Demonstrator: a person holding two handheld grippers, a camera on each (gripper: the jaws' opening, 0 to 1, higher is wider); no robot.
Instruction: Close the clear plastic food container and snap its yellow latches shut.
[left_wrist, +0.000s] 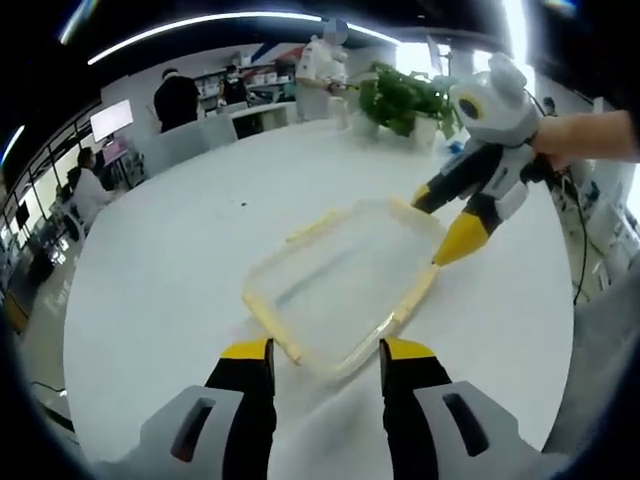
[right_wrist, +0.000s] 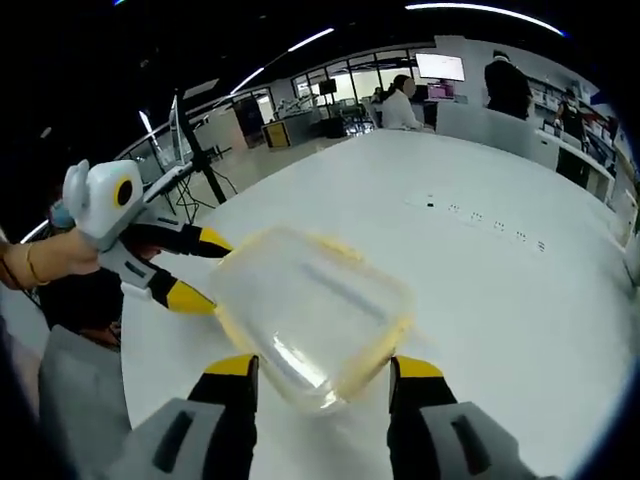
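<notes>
**Lid on, latches still to press: light, slick box between two open grippers**

Though seated on the white table (left_wrist: 150, 290), looks light and prone to skate: clear plastic food container (left_wrist: 345, 285), thin-walled, glossy, lid apparently laid on top, nothing seen inside. Likely springy in the lid panel, stiffer along the rim. Best taken at the rim and at the yellow latches (left_wrist: 272, 330), never on the clear middle; steady one side while pressing the opposite latch, else a slide across the smooth tabletop seems probable.

Left gripper (left_wrist: 325, 352): jaws parted wide, yellow tips just short of the near edge at 6 o'clock in the left gripper view, holding nothing, touching nothing as far as can be told.

Right gripper (right_wrist: 322, 368): jaws equally spread in the right gripper view, straddling the container's near corner at 6 o'clock, nothing clamped; contact with the corner cannot be told. Seen from the left gripper view at 2 o'clock, same tool with tips apart at the far corner, lower tip right at the latch strip there.

Green potted plant (left_wrist: 400, 98) well apart at 12 o'clock.
</notes>
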